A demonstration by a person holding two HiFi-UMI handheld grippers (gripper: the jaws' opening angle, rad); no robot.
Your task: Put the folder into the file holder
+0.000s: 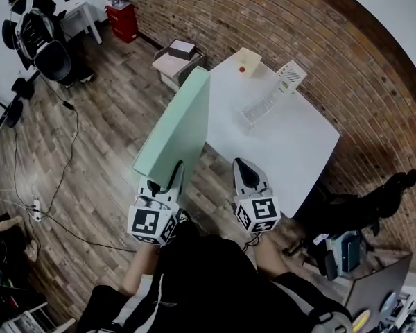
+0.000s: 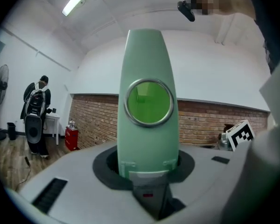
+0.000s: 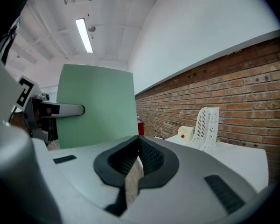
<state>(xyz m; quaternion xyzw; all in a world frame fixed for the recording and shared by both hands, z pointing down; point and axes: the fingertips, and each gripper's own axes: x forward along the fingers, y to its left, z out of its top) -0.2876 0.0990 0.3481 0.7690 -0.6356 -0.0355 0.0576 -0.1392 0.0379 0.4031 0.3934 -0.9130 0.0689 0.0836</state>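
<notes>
With the left gripper [image 1: 172, 177] clamped on the pale green cardboard folder [image 1: 177, 123], upright in the air beside the white table [image 1: 291, 151]; right gripper [image 1: 247, 173] closed, empty; line its edge with a slot of the far white perforated plastic file holder [image 1: 267, 101] before lowering.

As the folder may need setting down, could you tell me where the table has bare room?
Bare: the table's near half, between the file holder and the front edge. Crowded: the far corner, around the beige box.

The white table [image 1: 291, 151] bears a white file holder [image 1: 267, 101] and a beige box [image 1: 246, 61].
</notes>
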